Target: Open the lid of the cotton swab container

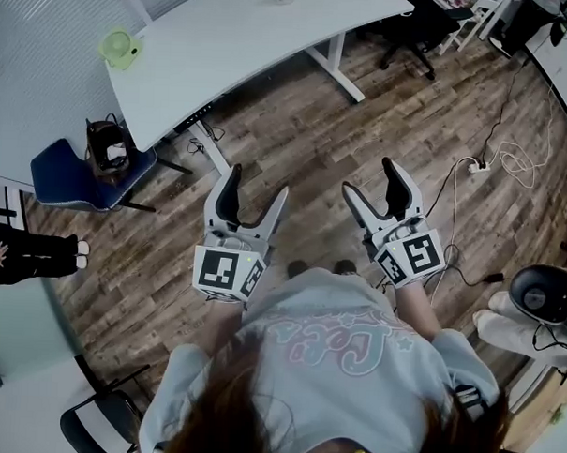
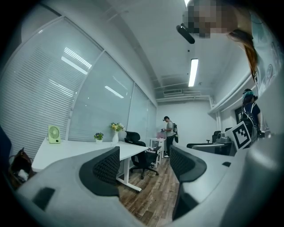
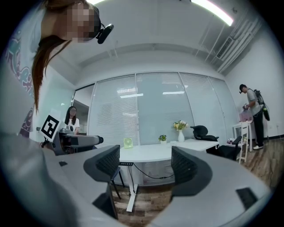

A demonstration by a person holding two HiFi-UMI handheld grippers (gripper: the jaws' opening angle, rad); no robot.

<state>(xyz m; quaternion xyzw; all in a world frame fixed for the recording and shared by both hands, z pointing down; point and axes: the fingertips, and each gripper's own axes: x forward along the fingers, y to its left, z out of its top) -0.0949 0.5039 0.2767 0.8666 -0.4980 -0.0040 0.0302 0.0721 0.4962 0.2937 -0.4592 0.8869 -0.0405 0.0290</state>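
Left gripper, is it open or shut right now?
Open. On the left gripper the pads stand wide apart, nothing between them, only floor beyond; the head view shows it spread too.

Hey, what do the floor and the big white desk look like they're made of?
Floor: wood or wood-look laminate, matte; plank seams and streaky brown grain show.
Desk: top is probably laminate-coated board, though painted wood is possible; it is uniformly white and smooth, with no visible grain.

Right gripper [image 3: 144,163], fingers apart and empty, white desk [image 3: 151,153], green fan [image 3: 128,142], flower vase [image 3: 181,135]
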